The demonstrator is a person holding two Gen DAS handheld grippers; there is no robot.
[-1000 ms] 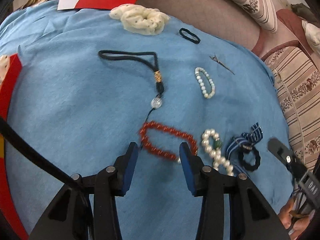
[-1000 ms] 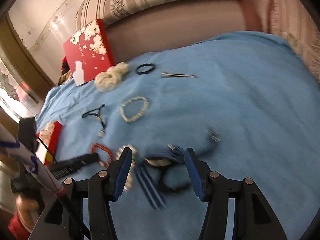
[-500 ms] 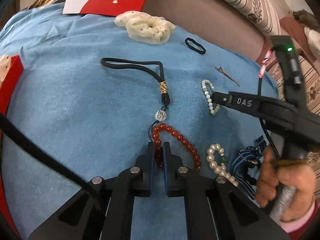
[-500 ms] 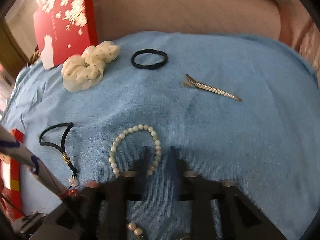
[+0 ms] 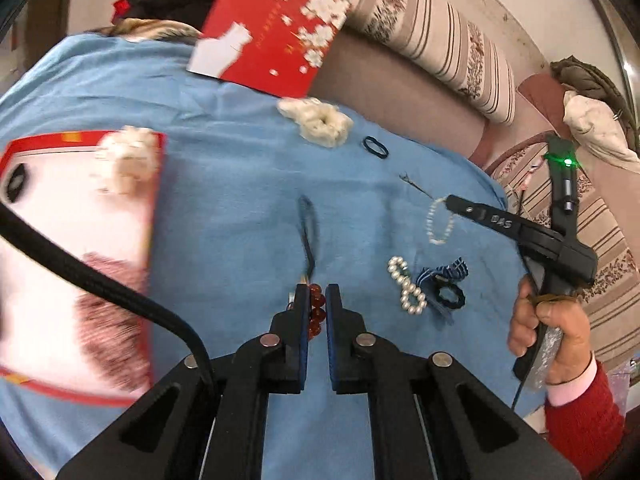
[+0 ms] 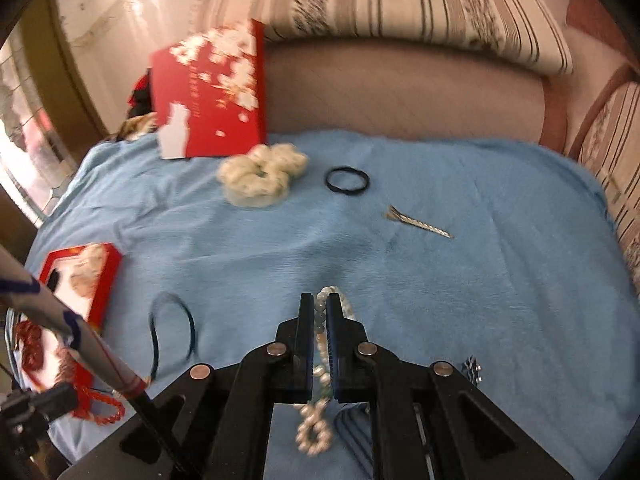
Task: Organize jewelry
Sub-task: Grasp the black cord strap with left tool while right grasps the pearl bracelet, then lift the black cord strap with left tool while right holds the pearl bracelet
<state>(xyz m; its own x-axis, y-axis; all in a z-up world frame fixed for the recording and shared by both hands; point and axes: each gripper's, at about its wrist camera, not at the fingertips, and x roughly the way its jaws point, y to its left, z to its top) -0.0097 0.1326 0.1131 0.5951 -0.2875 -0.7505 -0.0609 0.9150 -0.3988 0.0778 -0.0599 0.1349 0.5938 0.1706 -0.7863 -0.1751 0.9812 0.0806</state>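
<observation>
Broadly, a fuzzy blue blanket (image 6: 440,272) is covering most of both views, its far edge meeting a brown sofa seat (image 6: 400,92) and striped cushions (image 6: 420,8) along the top. Plenty of bare blanket is lying open at the right of the right wrist view.

Next in size, an open red box (image 5: 76,248) with a pale lining is sitting at the left edge of the left wrist view, and its flat red lid (image 5: 272,32), printed with white blossoms, is leaning at upper centre.

At lower centre of the left wrist view, the left gripper (image 5: 316,308) is clamping a bracelet of round, glossy red beads (image 5: 315,312), the strand running lengthwise between the blue pads; a black cord (image 5: 308,232) is trailing straight up the frame from it.

The right gripper (image 6: 318,320) is pinching a pale bead bracelet (image 6: 332,292) at lower centre of its own view, the loop hanging along the jaws, its long axis vertical in the frame.

Lying loose are a cream scrunchie (image 6: 260,176), a twisted pearl strand (image 5: 408,288), a blue-striped ribbon tie (image 5: 444,280), a black hair band (image 6: 347,181) and a slim metal clip (image 6: 418,226) angled down to the right.
</observation>
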